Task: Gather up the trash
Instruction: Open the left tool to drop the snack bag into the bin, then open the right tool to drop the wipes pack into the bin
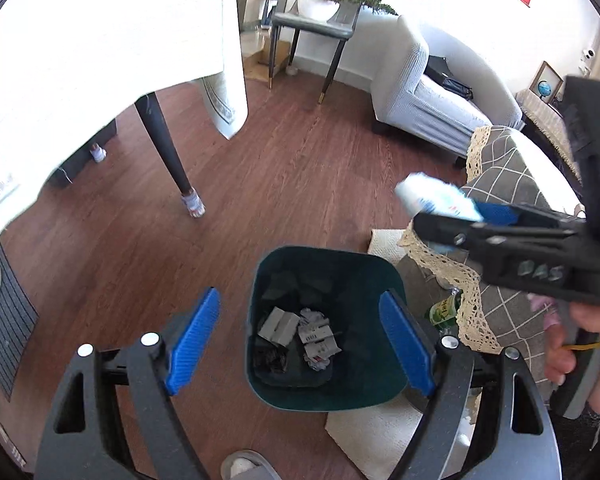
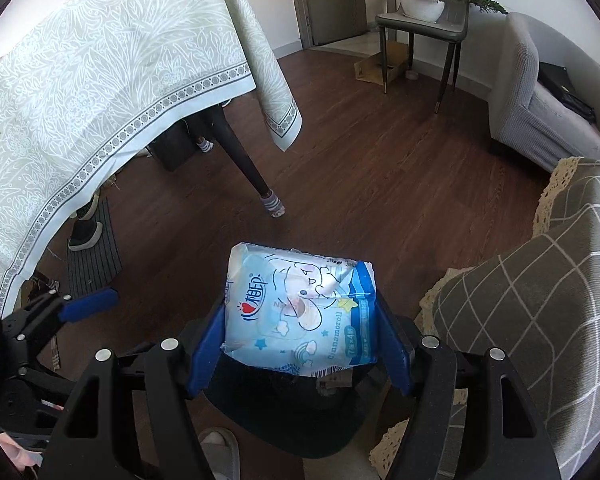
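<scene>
- Your right gripper (image 2: 300, 344) was pinching a light-blue plastic tissue pack (image 2: 304, 312) printed with a cartoon figure; both blue pads (image 2: 206, 354) pressed against its sides.
- The pack projected forward beyond the fingertips, directly above the dark teal plastic trash bin (image 2: 288, 412) below the jaws.
- Your left gripper (image 1: 300, 340) was spread wide, with nothing between its blue pads (image 1: 192, 340).
- The bin (image 1: 376, 360) stood on the brown wood floor (image 1: 300, 168) straight ahead of the left claw, its opening framed between the two fingers.
- Crumpled white paper scraps (image 1: 316, 338) and a grey carton (image 1: 278, 326) lay at the bin's bottom.
- The right gripper (image 1: 472, 216) entered from the left claw's right, above and just beyond the bin's right rim.
</scene>
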Demonstrator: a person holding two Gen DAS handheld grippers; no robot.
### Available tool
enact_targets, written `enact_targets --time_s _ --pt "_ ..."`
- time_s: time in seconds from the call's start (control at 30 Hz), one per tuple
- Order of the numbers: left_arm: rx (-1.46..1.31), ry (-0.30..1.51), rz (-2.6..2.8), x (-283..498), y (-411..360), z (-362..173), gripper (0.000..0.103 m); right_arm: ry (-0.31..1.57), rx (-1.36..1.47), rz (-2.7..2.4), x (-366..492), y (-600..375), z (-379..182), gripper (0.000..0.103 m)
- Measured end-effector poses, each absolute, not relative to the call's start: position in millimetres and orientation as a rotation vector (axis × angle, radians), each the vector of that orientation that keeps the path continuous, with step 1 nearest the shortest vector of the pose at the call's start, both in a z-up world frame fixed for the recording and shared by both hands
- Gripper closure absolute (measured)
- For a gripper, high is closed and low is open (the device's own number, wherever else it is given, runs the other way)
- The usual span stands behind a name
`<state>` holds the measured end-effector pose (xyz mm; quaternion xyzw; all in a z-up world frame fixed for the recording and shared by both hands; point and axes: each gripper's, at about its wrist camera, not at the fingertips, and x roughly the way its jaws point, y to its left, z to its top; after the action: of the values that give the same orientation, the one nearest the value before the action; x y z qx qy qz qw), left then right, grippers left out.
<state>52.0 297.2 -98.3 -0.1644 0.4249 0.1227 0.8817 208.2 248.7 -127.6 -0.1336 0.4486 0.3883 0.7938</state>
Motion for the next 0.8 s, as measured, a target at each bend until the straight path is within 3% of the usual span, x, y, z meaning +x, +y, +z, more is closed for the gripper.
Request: enact_targets --time_s 0.37,0.8 --pt "-0.27 0.817 0.277 35.2 295.3 -63.8 0.033 1.072 -0.385 0.807 209.8 266.4 -188.8 0.034" --pt "-0.237 0.756 0.226 18.3 278.7 -23.1 0.061 1.155 -0.496 0.783 204.1 277.1 -236.8 0.033"
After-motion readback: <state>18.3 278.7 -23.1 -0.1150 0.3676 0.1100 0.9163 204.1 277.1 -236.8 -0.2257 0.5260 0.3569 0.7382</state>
